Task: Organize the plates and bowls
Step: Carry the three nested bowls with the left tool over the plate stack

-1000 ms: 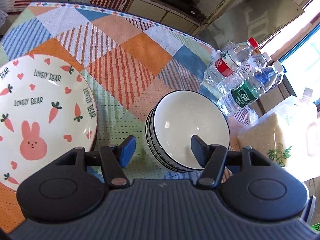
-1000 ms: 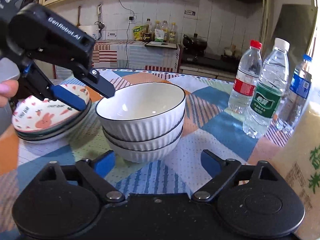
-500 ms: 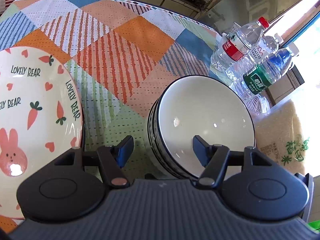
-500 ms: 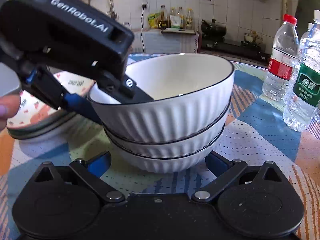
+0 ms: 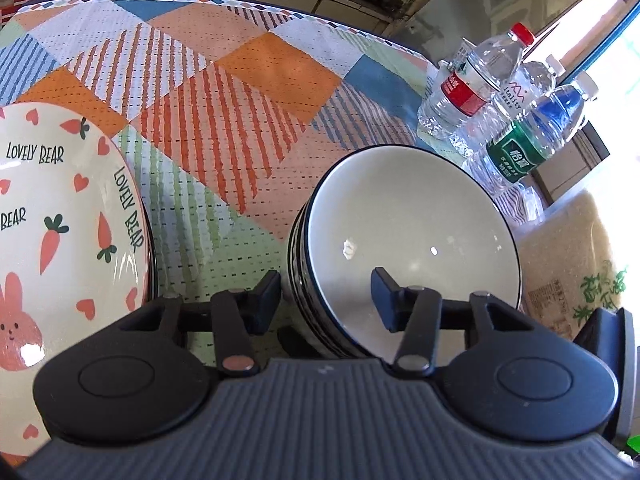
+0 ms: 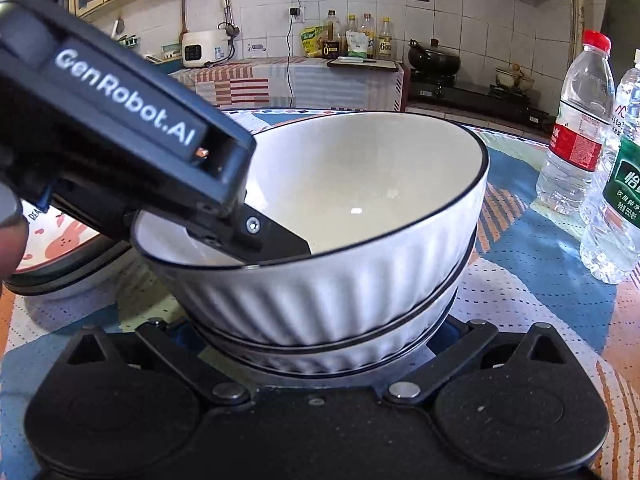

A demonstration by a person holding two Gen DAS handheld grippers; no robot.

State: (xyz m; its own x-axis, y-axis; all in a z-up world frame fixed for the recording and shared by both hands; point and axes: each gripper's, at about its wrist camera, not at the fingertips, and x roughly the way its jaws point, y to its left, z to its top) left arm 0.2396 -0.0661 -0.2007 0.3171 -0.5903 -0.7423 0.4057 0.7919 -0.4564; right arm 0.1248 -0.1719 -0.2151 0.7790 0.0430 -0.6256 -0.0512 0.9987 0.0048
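Done: bowl stack (image 6: 332,280) nested beside plate stack (image 5: 60,240) | Left gripper (image 5: 326,300) jaws just closing astride top rim, not yet pinching | Right gripper (image 6: 320,332) open around base | Left: relocating bowls, likely.

Patchwork tablecloth (image 5: 256,92) covers the table, in orange, blue, green and striped panels. Three plastic water bottles (image 5: 496,100) stand grouped at its far right edge, labelled red, green and blue. A bag of grain (image 5: 568,264) sits just beside them. Behind: tiled wall, rice cooker (image 6: 204,48), condiment bottles (image 6: 356,36), black pot (image 6: 434,60).
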